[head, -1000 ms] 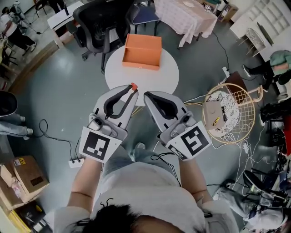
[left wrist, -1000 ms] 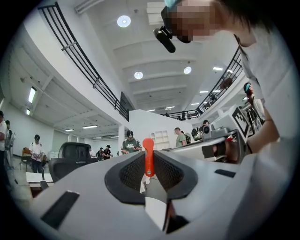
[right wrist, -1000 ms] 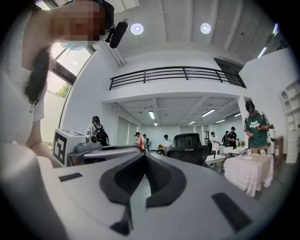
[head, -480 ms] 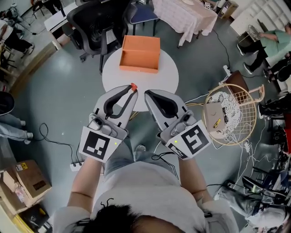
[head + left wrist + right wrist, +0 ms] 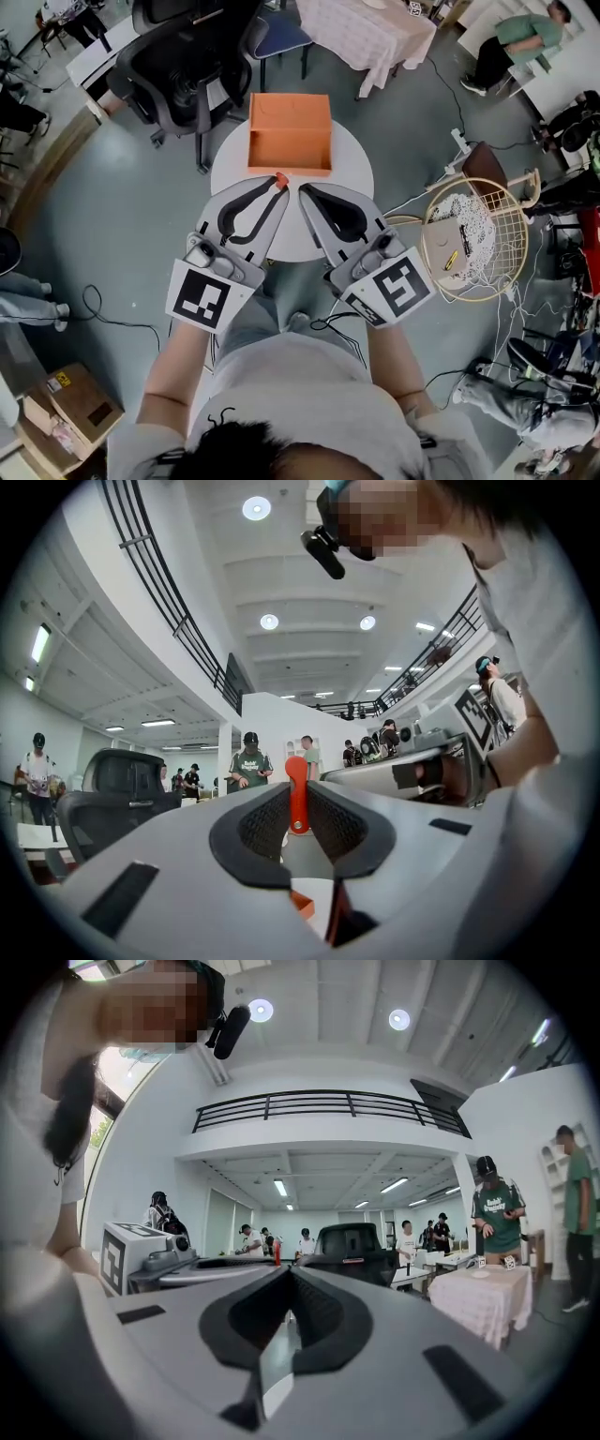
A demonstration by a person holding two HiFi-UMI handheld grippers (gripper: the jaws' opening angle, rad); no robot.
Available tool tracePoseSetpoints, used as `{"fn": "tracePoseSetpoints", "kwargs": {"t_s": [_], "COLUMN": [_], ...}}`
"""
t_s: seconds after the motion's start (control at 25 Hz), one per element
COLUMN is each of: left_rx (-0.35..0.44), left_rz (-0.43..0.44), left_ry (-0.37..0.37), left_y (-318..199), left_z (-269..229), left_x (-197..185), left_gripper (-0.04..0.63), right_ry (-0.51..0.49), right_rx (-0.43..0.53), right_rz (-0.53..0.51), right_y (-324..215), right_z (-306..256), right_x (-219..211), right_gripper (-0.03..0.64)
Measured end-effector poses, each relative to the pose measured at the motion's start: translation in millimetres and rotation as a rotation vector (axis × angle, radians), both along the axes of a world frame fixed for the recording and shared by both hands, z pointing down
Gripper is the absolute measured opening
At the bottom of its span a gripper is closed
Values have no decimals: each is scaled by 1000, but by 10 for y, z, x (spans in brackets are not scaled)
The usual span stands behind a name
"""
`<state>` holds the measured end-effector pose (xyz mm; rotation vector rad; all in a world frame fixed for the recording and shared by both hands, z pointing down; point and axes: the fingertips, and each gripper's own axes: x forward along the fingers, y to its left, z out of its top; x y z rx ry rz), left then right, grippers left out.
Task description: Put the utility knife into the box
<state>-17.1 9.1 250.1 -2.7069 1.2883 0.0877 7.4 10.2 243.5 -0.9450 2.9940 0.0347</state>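
An open orange box (image 5: 290, 133) stands at the far side of a small round white table (image 5: 349, 161). My left gripper (image 5: 275, 185) is shut on an orange-red utility knife (image 5: 277, 178), whose end sticks out past the jaw tips just short of the box's near wall. In the left gripper view the utility knife (image 5: 296, 794) stands upright between the closed pads of the left gripper (image 5: 297, 829). My right gripper (image 5: 306, 193) is beside the left one, shut and empty. In its own view the right gripper (image 5: 289, 1277) has its pads pressed together.
A black office chair (image 5: 176, 77) stands behind the table on the left, and a cloth-covered table (image 5: 364, 30) lies beyond. A wire basket (image 5: 473, 239) with clutter is at the right. Cables and a cardboard box (image 5: 71, 409) lie on the floor. People stand around the room.
The view has closed in on the table: the orange box now sits nearer to the gripper tips. Both grippers keep the same pose, the knife still held in the left.
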Motion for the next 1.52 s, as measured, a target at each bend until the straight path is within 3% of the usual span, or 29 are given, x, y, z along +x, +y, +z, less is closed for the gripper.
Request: {"fn": "tracePoseSetpoints", "kwargs": {"t_s": [0.36,0.76,1.04,1.52], "left_rx": [-1,-33,-46,-120], "left_rz": [97,173,154,35], "left_ry": [-3,5,1,-53], "left_y": [-514,-890,-1108,-1773], "left_z": [38,182,289,614], "left_x": [-418,-419,-222,128], "left_gripper": [57,57,57,57], "right_ry": [-2,23,14,20], "right_rx": [8,-18,-33,-78], "right_rz": [85,165,161,30], "right_y": [-506,-887,-1112,-1810], "right_z": [-5,100,199,356], "right_x": [-462,-443,-211,74], "right_gripper": [7,8,7,8]}}
